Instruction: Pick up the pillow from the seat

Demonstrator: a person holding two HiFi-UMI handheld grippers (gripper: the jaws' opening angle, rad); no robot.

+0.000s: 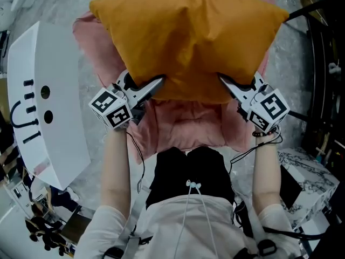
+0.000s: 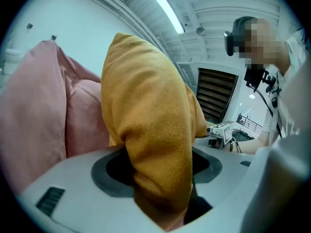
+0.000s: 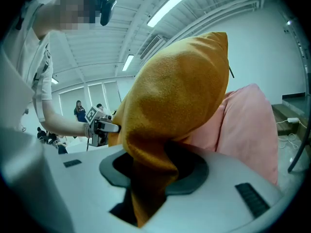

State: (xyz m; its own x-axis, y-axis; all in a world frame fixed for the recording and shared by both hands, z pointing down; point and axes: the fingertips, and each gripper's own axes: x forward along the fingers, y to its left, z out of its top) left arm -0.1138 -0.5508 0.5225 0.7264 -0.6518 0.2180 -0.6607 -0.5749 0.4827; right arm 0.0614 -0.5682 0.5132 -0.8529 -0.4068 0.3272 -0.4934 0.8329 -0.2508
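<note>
An orange pillow [image 1: 186,36] hangs in the air above the pink cushioned seat [image 1: 186,124], held by its near edge at both lower corners. My left gripper [image 1: 156,84] is shut on the pillow's left corner, with a thick fold of orange fabric [image 2: 155,144] bunched between its jaws. At the other corner my right gripper [image 1: 225,82] is shut as well, and a narrower fold [image 3: 146,178] is pinched there. In the right gripper view the left gripper [image 3: 102,126] shows at the pillow's far side. The pink seat back [image 2: 43,110] stands behind the pillow.
A white table top [image 1: 43,101] with black markings lies to the left of the seat. To the right stand dark metal stands [image 1: 323,63] and a marbled box [image 1: 307,177]. Cables hang from both of the person's wrists.
</note>
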